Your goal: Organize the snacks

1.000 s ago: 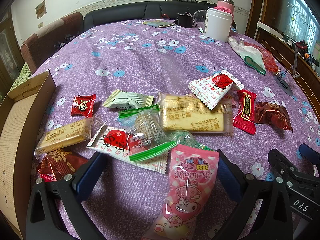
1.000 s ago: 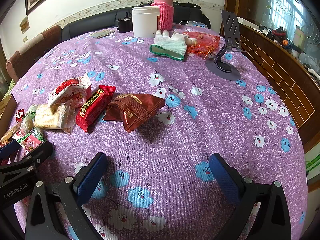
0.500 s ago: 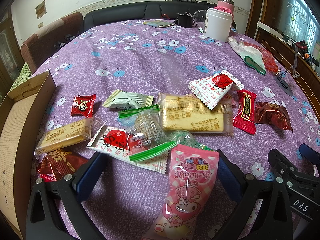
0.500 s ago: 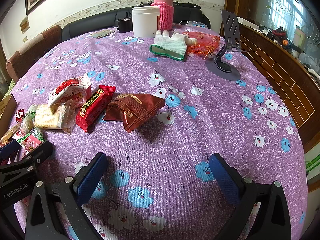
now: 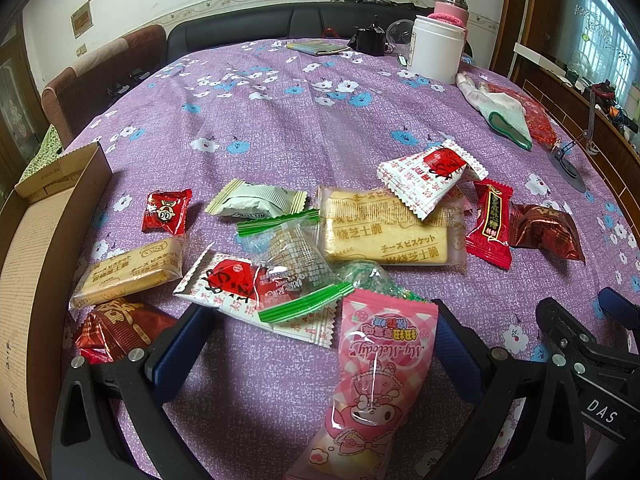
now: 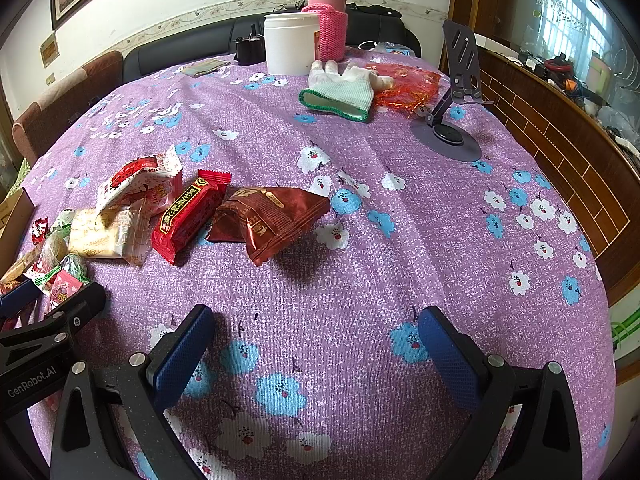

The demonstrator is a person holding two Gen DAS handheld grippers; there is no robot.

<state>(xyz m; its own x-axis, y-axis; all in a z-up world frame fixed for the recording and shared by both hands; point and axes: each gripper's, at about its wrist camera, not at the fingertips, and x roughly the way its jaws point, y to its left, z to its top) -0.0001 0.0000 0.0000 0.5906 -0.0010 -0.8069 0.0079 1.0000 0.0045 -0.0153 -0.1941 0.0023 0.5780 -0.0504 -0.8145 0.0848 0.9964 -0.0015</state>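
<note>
Our left gripper (image 5: 320,344) has its jaws spread wide, and the pink My Melody packet (image 5: 376,376) lies lengthwise in the gap, nearer the right finger; whether it touches that pad we cannot tell. Just past the left fingertip (image 5: 180,344) sits a dark red foil packet (image 5: 116,328), and straight ahead of the jaws a clear packet with green striped ends (image 5: 296,264) lies over a white-and-red rice cracker packet (image 5: 240,284). Further ahead we see the big cheese biscuit packet (image 5: 388,236), with a second white-and-red packet (image 5: 428,176) resting on its far edge. Off to the left of the jaws a smaller cheese biscuit (image 5: 132,272) lies near the cardboard box (image 5: 44,248).

Our right gripper (image 6: 316,344) is released too, jaws wide apart over the bare purple flowered tablecloth (image 6: 360,264), nothing between them. Ahead and left of those jaws lies a brown foil packet (image 6: 272,216), touching a red bar packet (image 6: 192,212) beside it. Far ahead stand a white jar (image 6: 290,44), a work glove (image 6: 344,90) and a phone stand (image 6: 452,116).
</note>
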